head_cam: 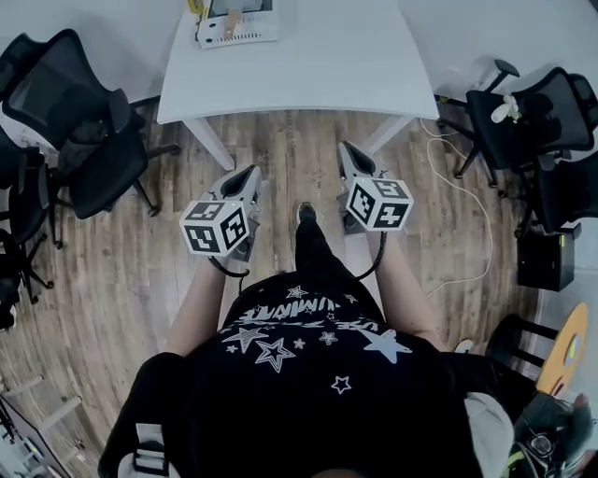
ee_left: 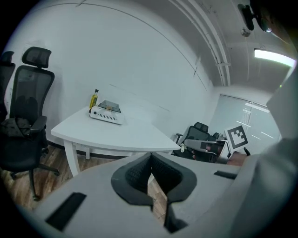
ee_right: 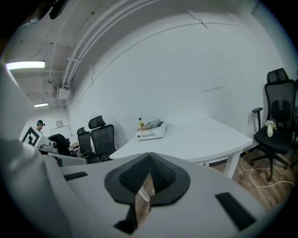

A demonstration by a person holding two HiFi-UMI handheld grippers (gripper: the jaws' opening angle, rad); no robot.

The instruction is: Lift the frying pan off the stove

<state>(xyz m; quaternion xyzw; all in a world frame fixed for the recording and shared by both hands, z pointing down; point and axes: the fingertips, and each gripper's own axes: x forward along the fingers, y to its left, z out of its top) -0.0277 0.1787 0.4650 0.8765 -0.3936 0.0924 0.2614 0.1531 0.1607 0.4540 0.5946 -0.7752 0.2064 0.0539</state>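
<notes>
Head view: standing back from the surface (head_cam: 327, 65), my left gripper (head_cam: 249, 175) and right gripper (head_cam: 348, 152) fingers pressed together, empty; frying pan (head_cam: 241, 9) seemingly atop the far stove (head_cam: 238, 35); next I approach, open.

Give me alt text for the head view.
Seen from above, a person in a black star-print shirt holds the left gripper and right gripper, both shut and empty, over a wood floor, facing a white table with a white appliance at its far edge. Black office chairs stand either side.
</notes>
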